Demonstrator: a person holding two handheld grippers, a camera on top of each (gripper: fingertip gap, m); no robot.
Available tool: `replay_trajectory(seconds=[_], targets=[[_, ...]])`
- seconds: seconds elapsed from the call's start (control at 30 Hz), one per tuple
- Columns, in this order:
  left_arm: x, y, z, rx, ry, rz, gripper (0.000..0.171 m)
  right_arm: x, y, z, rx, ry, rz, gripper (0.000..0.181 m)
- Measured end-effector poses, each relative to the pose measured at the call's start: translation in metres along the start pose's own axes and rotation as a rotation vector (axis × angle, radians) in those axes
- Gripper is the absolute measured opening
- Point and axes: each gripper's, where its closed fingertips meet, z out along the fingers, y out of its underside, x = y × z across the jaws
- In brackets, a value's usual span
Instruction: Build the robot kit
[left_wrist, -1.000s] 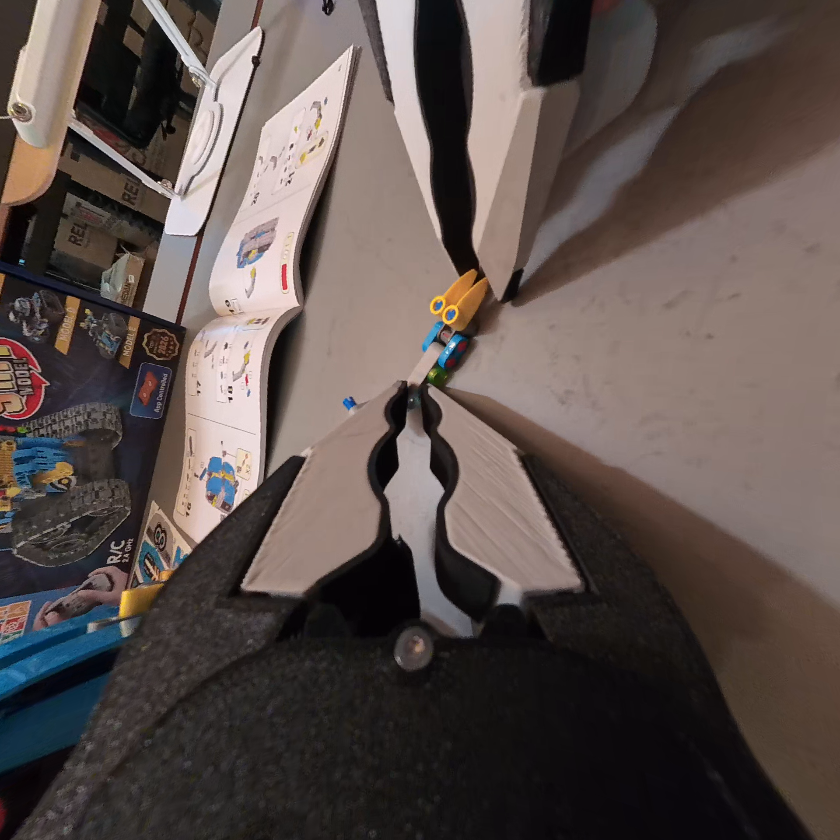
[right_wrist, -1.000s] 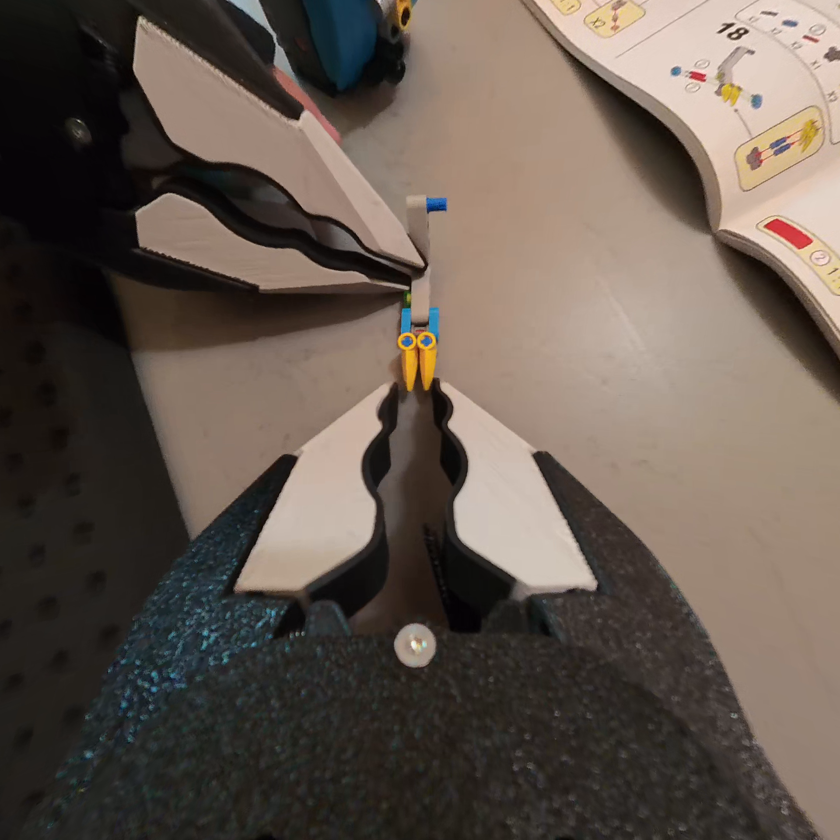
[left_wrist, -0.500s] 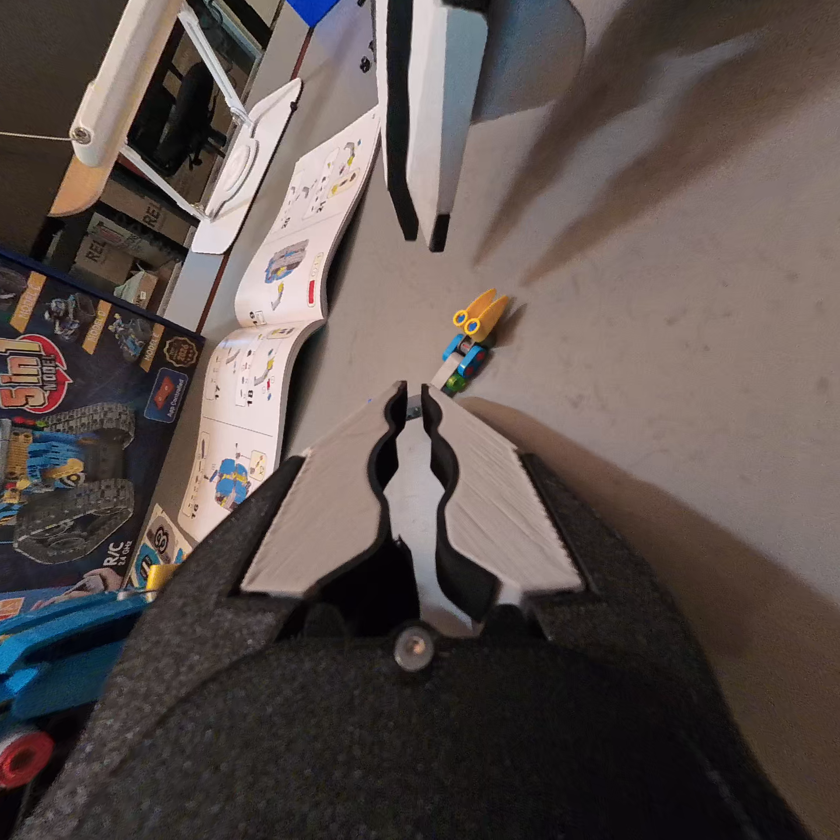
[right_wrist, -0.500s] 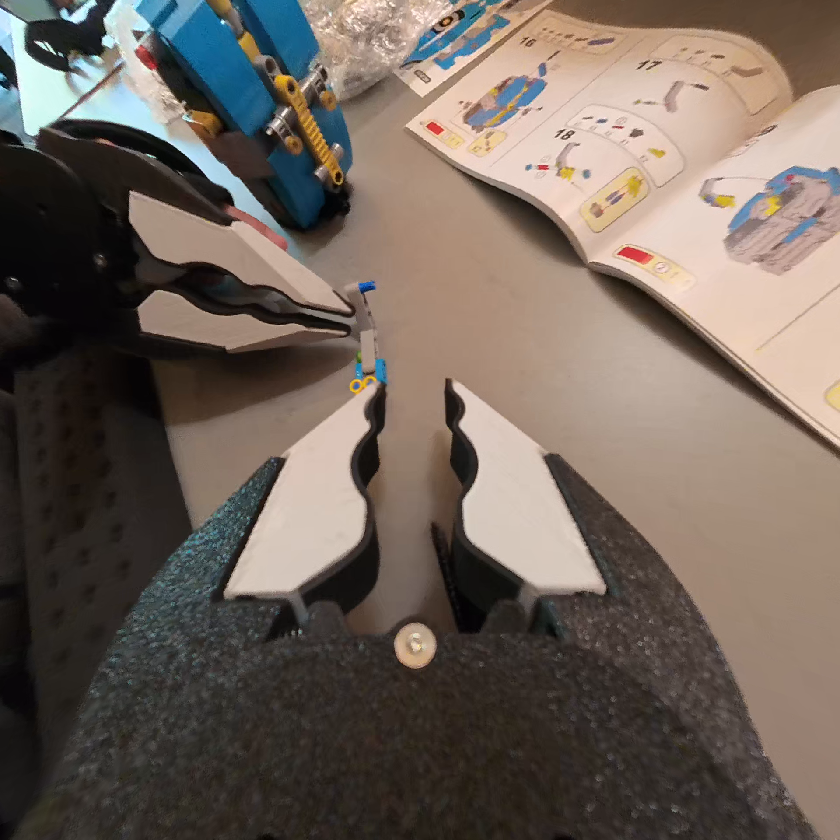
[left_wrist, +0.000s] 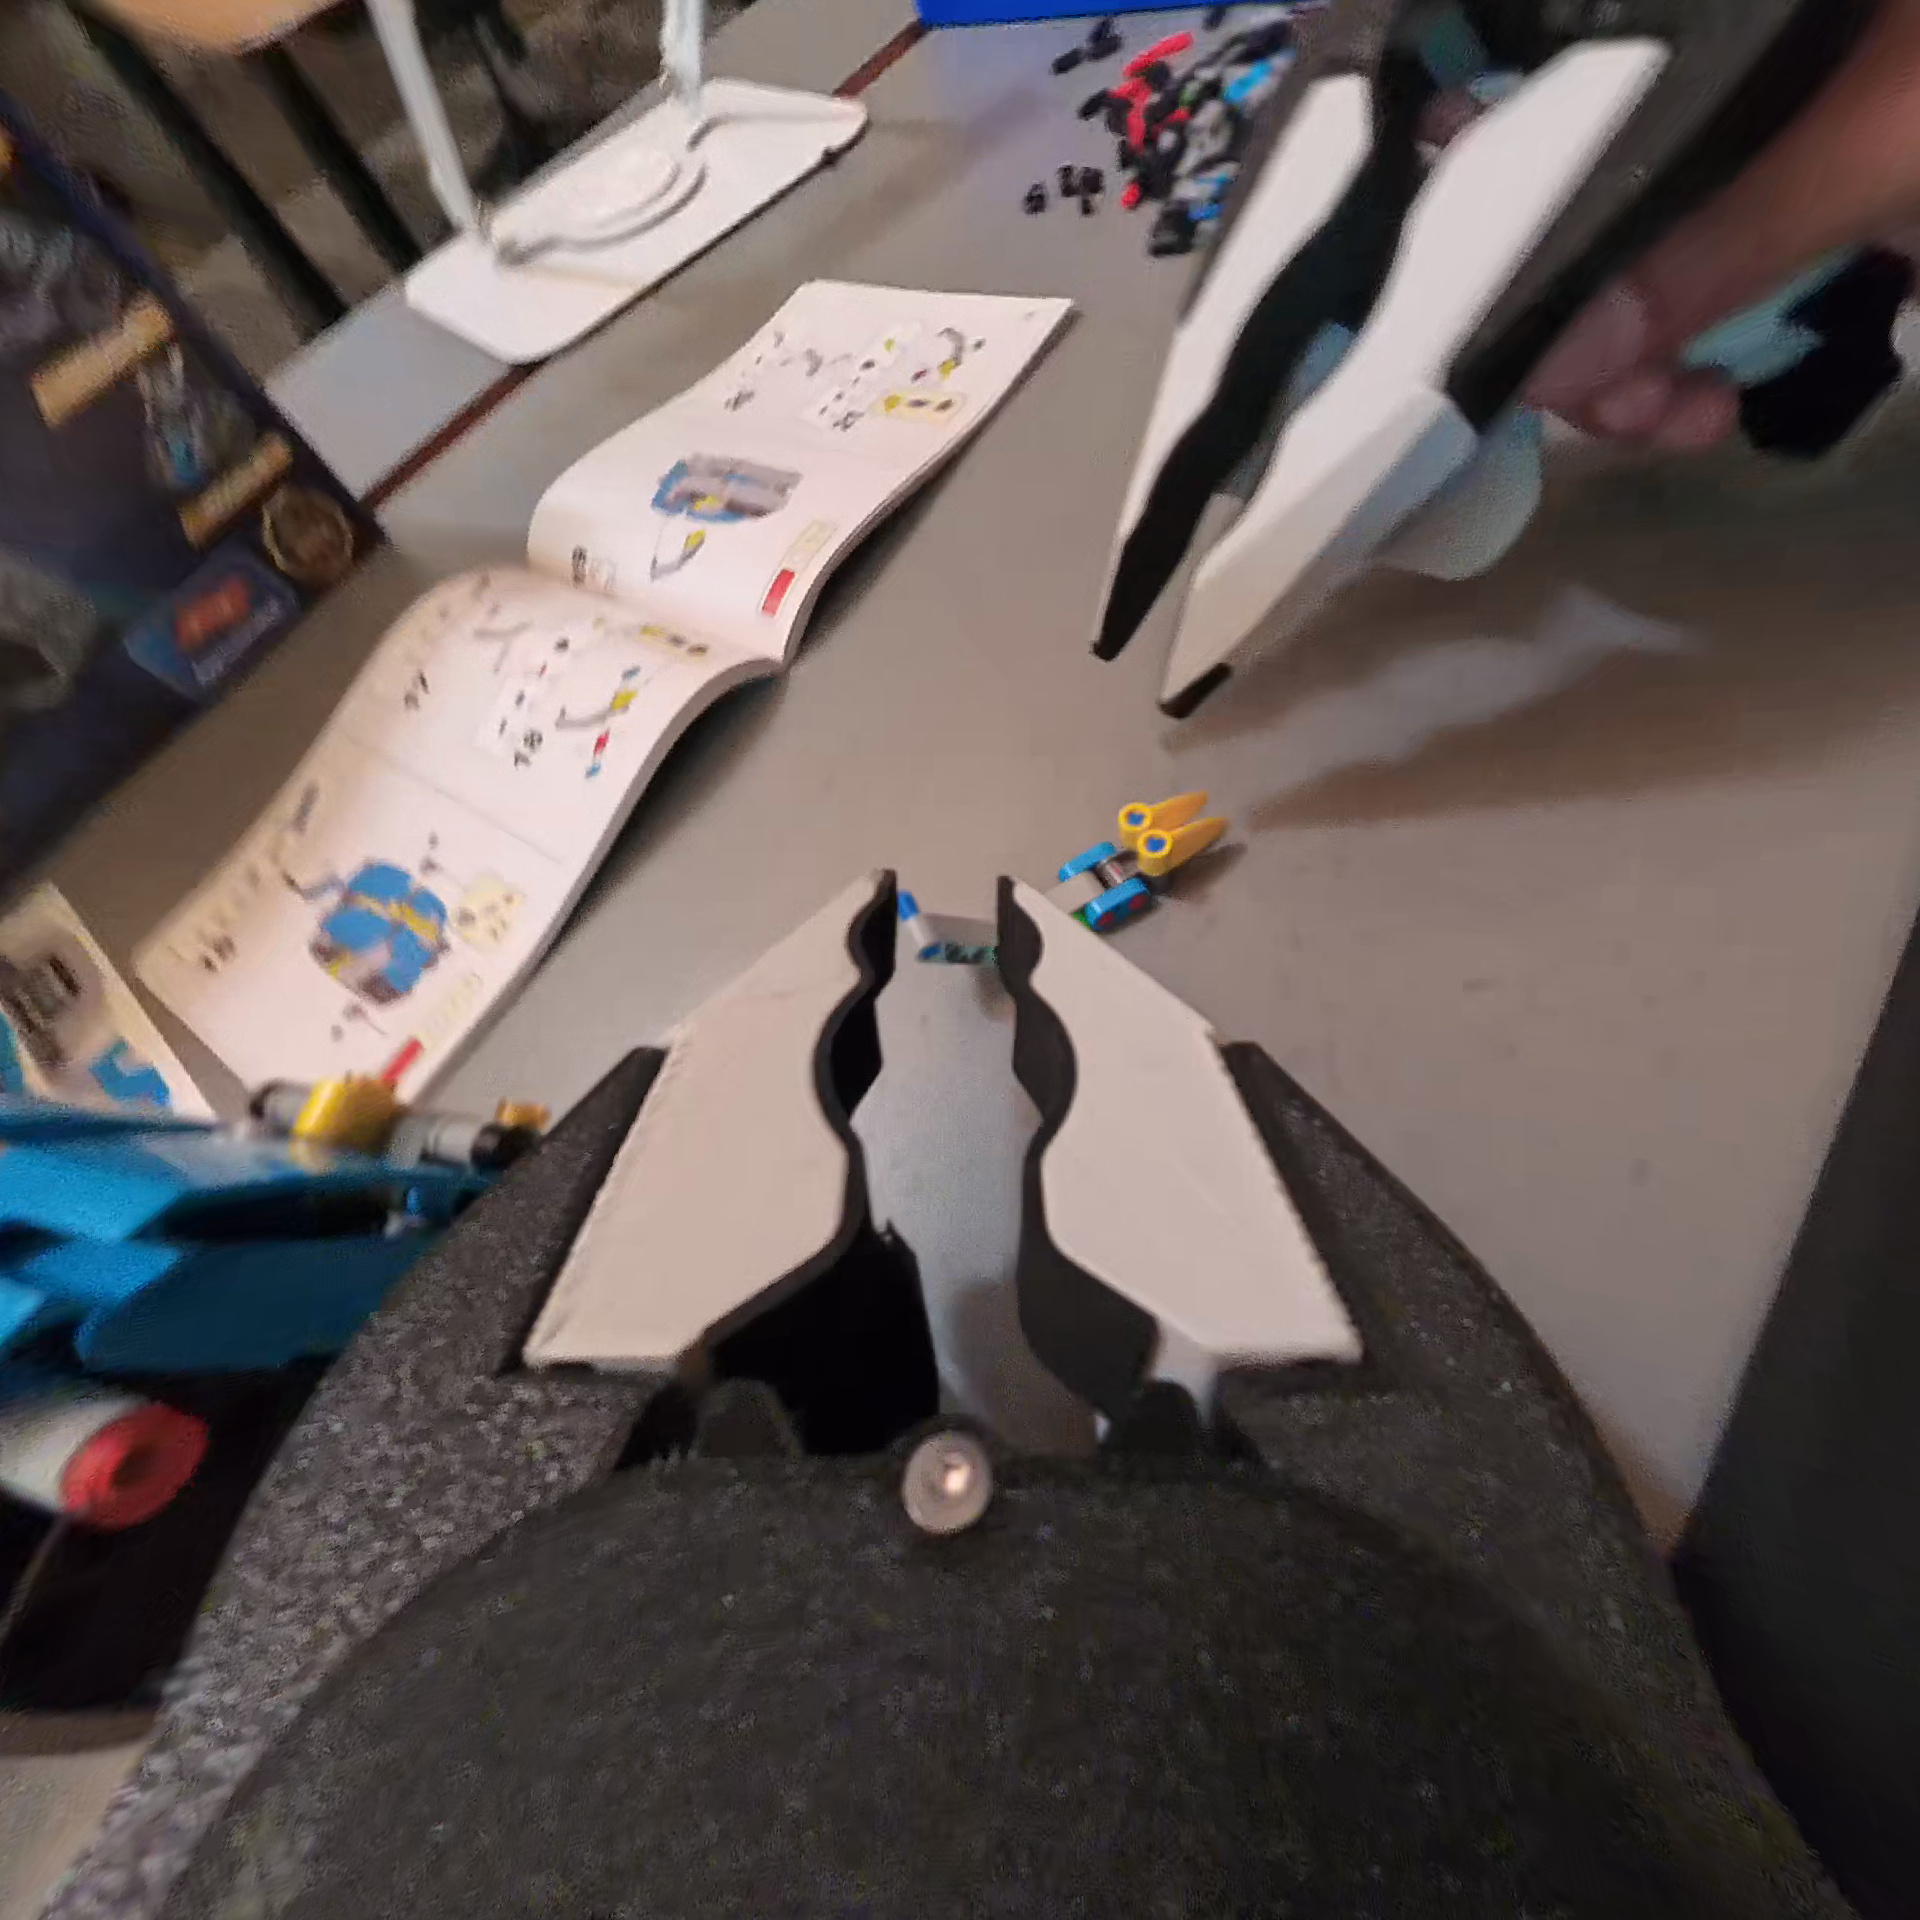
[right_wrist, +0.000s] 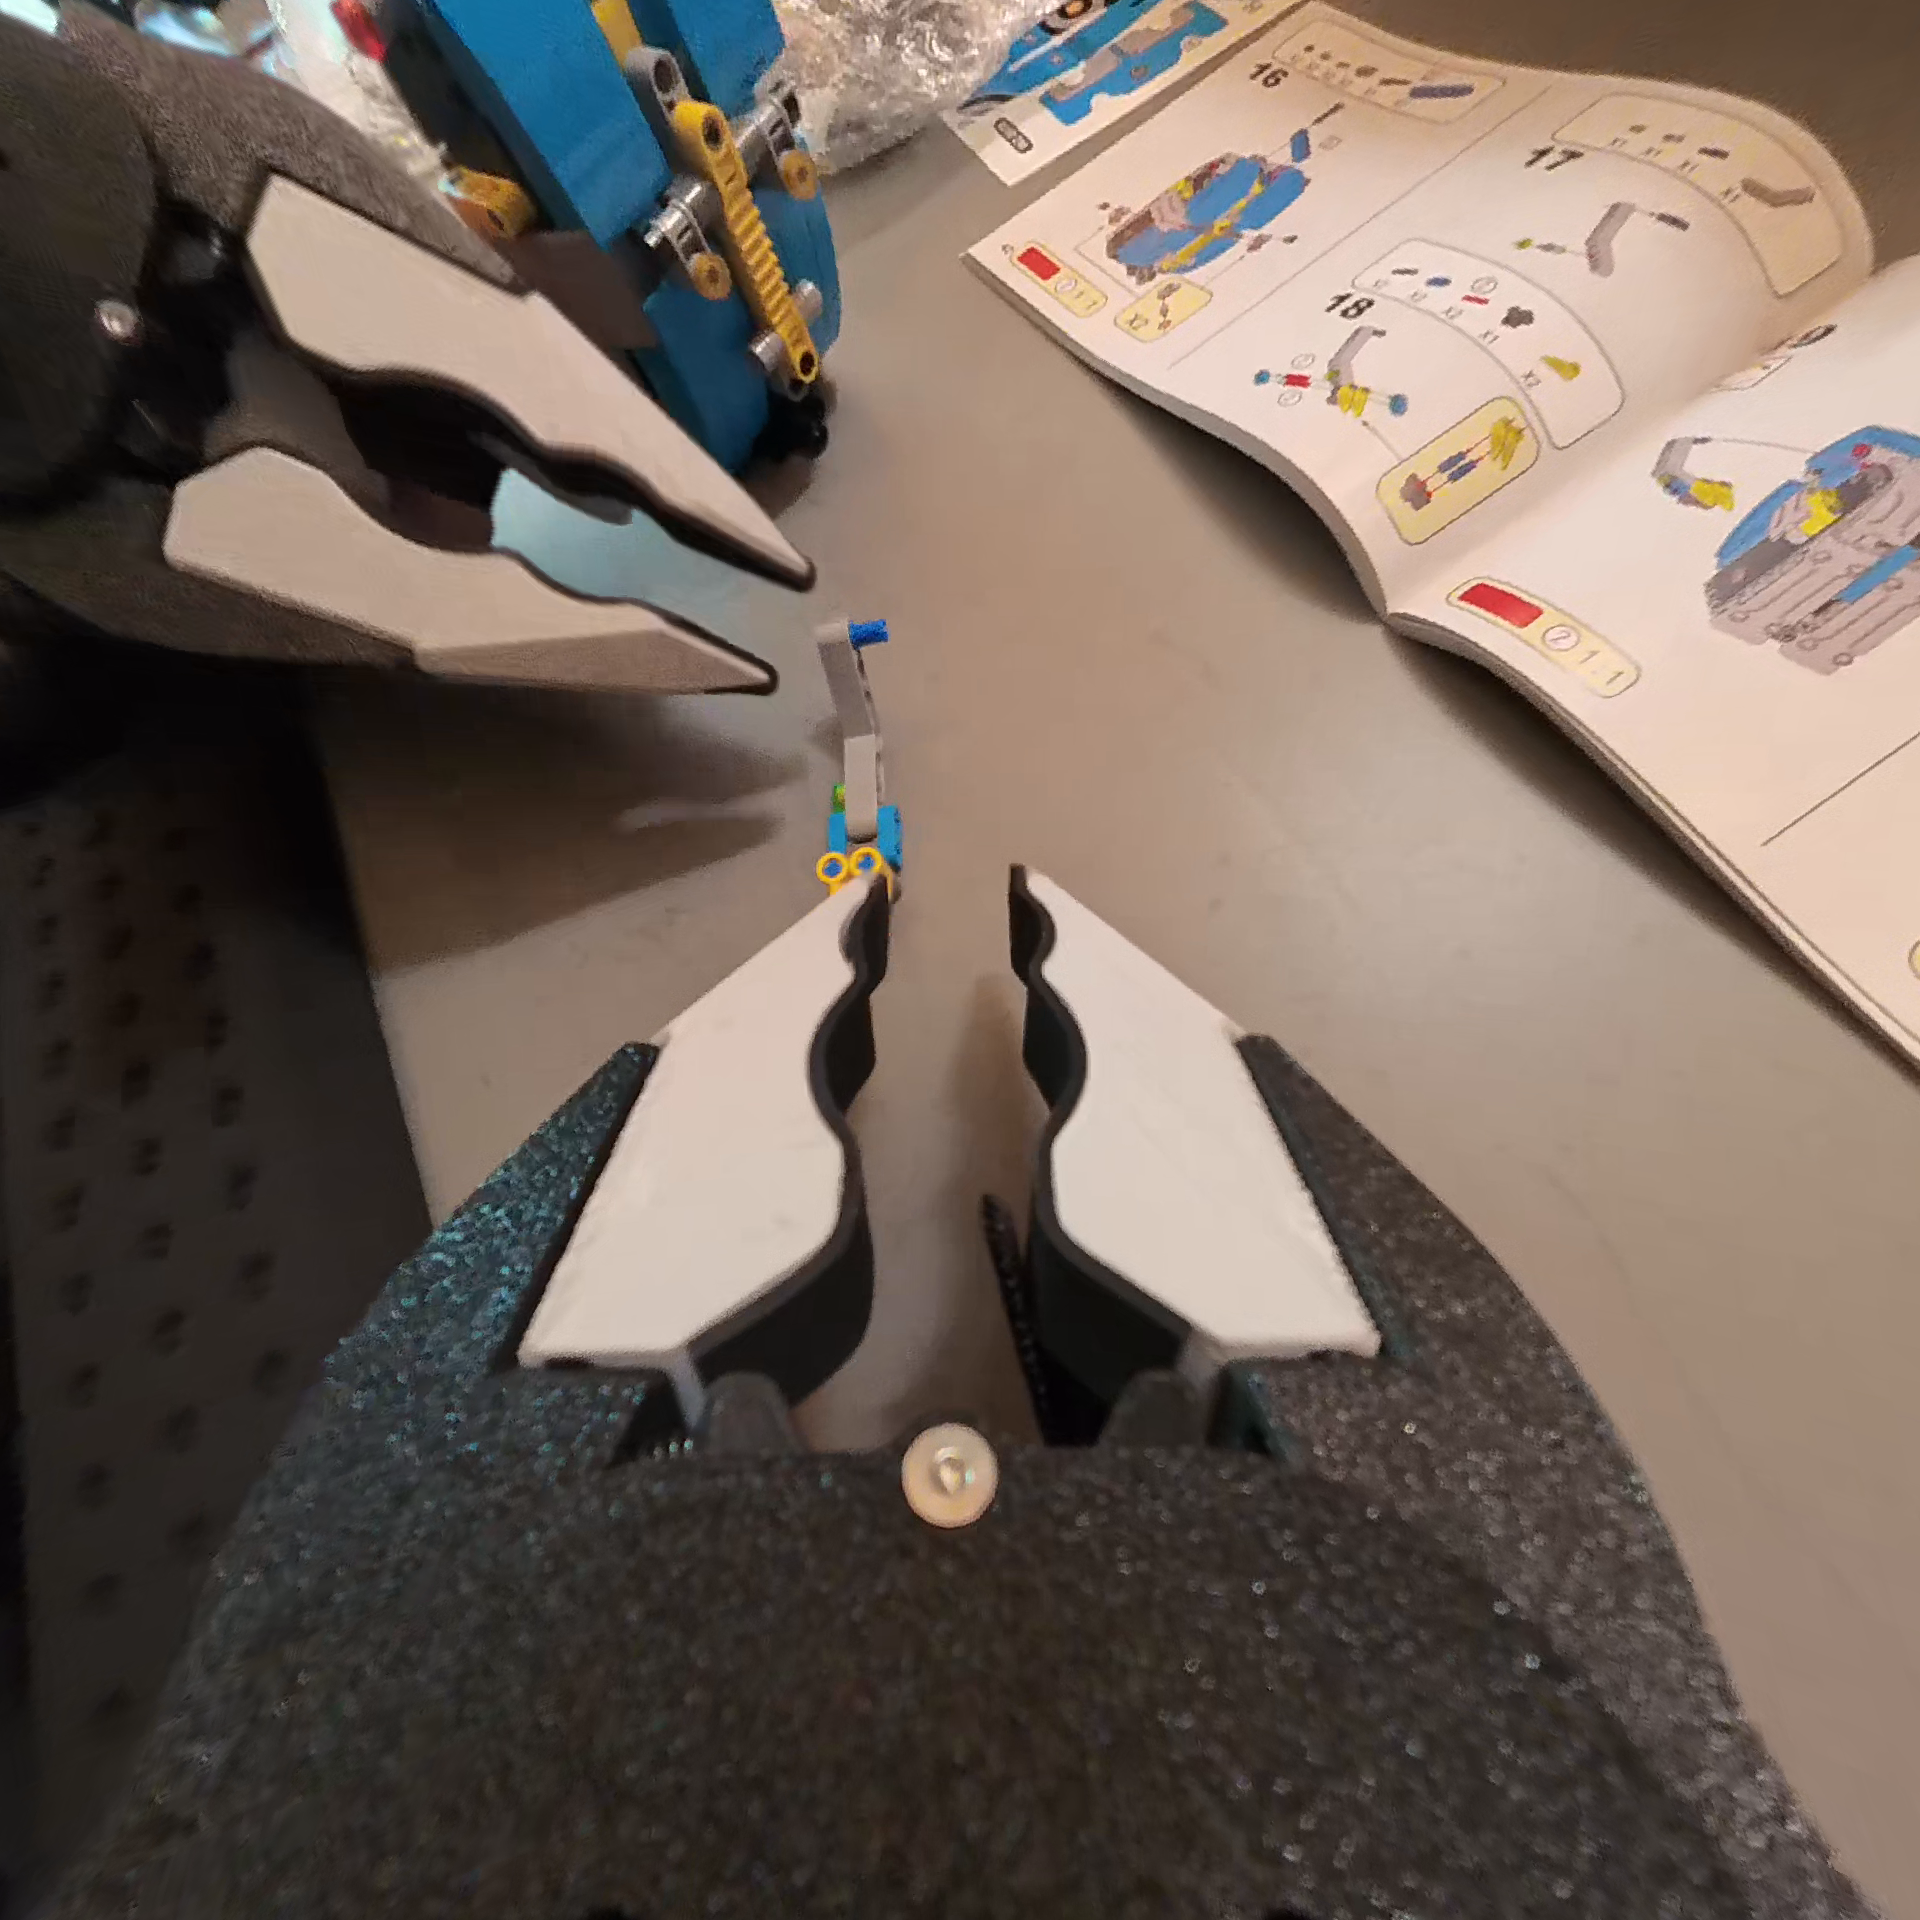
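Left tool (left_wrist: 945, 899): we find its fingers parted, empty, tips just short of a small brick assembly (right_wrist: 858, 769) lying on the grey tabletop (right_wrist: 1195, 831); right tool (right_wrist: 948, 894): fingers apart, empty, beside the assembly's yellow end; open instruction booklet (right_wrist: 1558, 436) near; blue model (right_wrist: 665, 187) behind the left tool.

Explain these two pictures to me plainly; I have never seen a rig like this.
No robot here: a person holds a two-finger tool in each hand, each with a camera looking along its fingers. One picture looks out from the left gripper, the other from the right gripper; each also shows the other tool farther off. Both are open and hold nothing. On the grey table between them lies a small brick assembly with yellow tips. Nearby lie an open instruction booklet and a blue toy model.
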Motion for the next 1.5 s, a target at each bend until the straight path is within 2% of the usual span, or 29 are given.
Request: replay_trajectory(seconds=[0.1,0.23,0.47,0.53,0.63,0.83,0.97,1.07,1.27,1.4,1.5], targets=[[-0.009,0.004,-0.001,-0.019,0.003,-0.146,0.021,-0.001,0.000,0.000,0.001,-0.017,0.027,0.023],[-0.003,0.008,0.004,-0.048,0.067,-0.235,0.021,-0.008,-0.004,-0.002,0.016,-0.033,0.006,0.023],[-0.006,0.017,0.011,-0.106,0.038,-0.268,0.020,-0.011,-0.008,-0.007,0.033,-0.037,-0.001,0.023],[-0.006,0.017,0.012,-0.110,0.035,-0.266,0.011,-0.011,-0.008,-0.007,0.031,-0.039,-0.001,0.022],[-0.004,0.014,0.014,-0.104,0.074,-0.309,0.009,-0.015,-0.008,-0.006,0.031,-0.060,0.004,0.022],[0.021,-0.029,-0.008,0.078,0.304,-0.410,0.006,-0.030,-0.022,-0.012,0.121,-0.145,-0.006,0.022],[0.026,-0.062,-0.033,0.224,0.410,-0.496,0.006,-0.057,-0.027,-0.018,0.146,-0.321,0.026,0.028],[0.028,-0.077,-0.051,0.300,0.438,-0.514,0.006,-0.077,-0.038,-0.032,0.197,-0.504,0.117,0.015],[0.045,-0.106,-0.080,0.510,0.561,-0.592,0.005,-0.098,-0.051,-0.047,0.257,-0.714,0.233,0.006],[0.043,-0.108,-0.085,0.573,0.463,-0.518,0.007,-0.104,-0.054,-0.050,0.268,-0.787,0.284,0.006],[0.046,-0.108,-0.089,0.597,0.374,-0.383,0.008,-0.108,-0.057,-0.055,0.277,-0.837,0.309,0.006]])
